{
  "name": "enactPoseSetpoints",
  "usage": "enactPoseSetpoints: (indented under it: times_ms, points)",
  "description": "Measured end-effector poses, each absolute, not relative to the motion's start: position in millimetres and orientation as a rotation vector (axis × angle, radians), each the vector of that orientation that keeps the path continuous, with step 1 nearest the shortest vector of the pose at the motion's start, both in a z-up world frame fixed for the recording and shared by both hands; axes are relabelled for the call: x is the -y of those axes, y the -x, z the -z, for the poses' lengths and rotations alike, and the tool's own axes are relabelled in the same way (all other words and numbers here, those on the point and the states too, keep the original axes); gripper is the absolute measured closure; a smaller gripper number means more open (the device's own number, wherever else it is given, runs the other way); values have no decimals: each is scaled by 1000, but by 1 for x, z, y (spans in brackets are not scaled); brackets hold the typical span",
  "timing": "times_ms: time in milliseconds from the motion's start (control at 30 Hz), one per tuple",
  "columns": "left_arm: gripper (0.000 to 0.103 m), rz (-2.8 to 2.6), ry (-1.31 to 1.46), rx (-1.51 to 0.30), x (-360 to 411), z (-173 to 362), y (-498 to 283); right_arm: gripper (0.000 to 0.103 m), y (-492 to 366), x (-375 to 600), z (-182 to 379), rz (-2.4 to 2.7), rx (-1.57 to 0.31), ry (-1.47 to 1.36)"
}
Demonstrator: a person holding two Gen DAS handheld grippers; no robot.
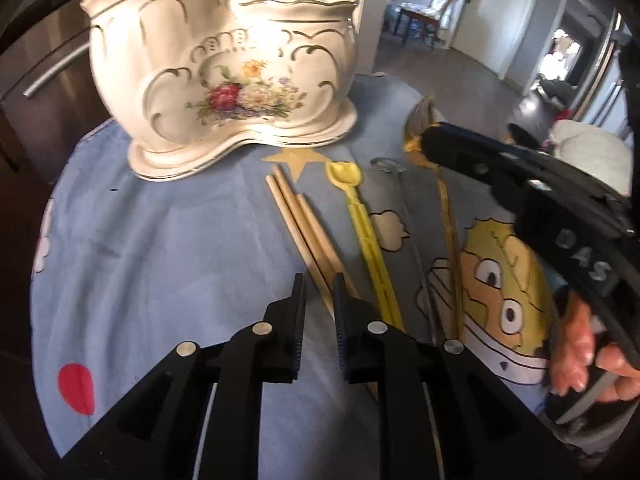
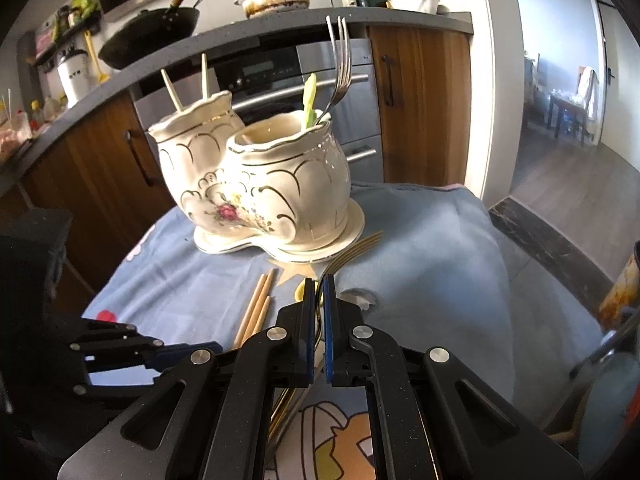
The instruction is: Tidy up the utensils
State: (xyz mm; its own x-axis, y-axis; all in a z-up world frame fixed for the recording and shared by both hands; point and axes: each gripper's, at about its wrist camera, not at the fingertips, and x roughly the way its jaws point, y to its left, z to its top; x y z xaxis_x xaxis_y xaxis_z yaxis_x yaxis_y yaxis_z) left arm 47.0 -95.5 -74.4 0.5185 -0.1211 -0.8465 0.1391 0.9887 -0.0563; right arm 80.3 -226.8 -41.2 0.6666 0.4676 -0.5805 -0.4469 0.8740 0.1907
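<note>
A cream floral two-pot ceramic holder (image 1: pixel 224 76) (image 2: pixel 256 184) stands on a blue cartoon cloth (image 1: pixel 160 240). It holds chopsticks (image 2: pixel 188 84), a yellow utensil (image 2: pixel 309 96) and a silver fork (image 2: pixel 340 64). On the cloth lie wooden chopsticks (image 1: pixel 308 232) (image 2: pixel 256 308), a yellow spoon (image 1: pixel 364 232) and a silver utensil (image 1: pixel 404 208). My right gripper (image 2: pixel 319 284) (image 1: pixel 432 140) is shut on a gold fork (image 2: pixel 356 248) (image 1: pixel 448 216), its tines pointing toward the holder's base. My left gripper (image 1: pixel 319 284) is open, empty, over the chopsticks' near ends.
Behind the holder are wooden cabinets (image 2: pixel 420 100), an oven (image 2: pixel 280 76) and a counter with a wok (image 2: pixel 152 32). The cloth's right edge drops to the floor (image 2: pixel 560 200). A doorway opens at the right.
</note>
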Motion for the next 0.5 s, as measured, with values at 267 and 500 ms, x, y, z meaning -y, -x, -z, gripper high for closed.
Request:
enactPoseSetpoints:
  times_ms: [267, 500]
  points:
    - [85, 72, -67, -1016, 109, 79, -60, 98, -73, 235, 37, -544, -644, -45]
    - [98, 105, -89, -1014, 93, 76, -67, 99, -68, 237, 34, -579, -624, -54]
